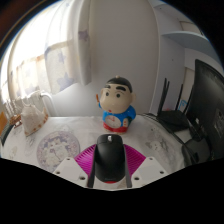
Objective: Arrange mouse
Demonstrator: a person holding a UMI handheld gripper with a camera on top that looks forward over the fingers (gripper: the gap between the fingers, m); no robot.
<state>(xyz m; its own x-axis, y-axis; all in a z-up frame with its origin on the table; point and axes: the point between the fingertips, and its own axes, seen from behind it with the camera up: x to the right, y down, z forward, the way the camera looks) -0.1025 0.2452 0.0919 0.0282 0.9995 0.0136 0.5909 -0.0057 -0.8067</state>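
A black mouse (109, 158) sits between the gripper's (109, 172) fingers (84, 160), which appear pinched against its sides. Just beyond the mouse stands a cartoon boy figurine (118, 104) on the white surface (85, 125). If the hold is loose, the smooth mouse could slip; pushed forward, it could topple the figurine.

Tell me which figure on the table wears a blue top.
The cartoon boy figurine beyond the mouse; the pale animal figure has no blue.
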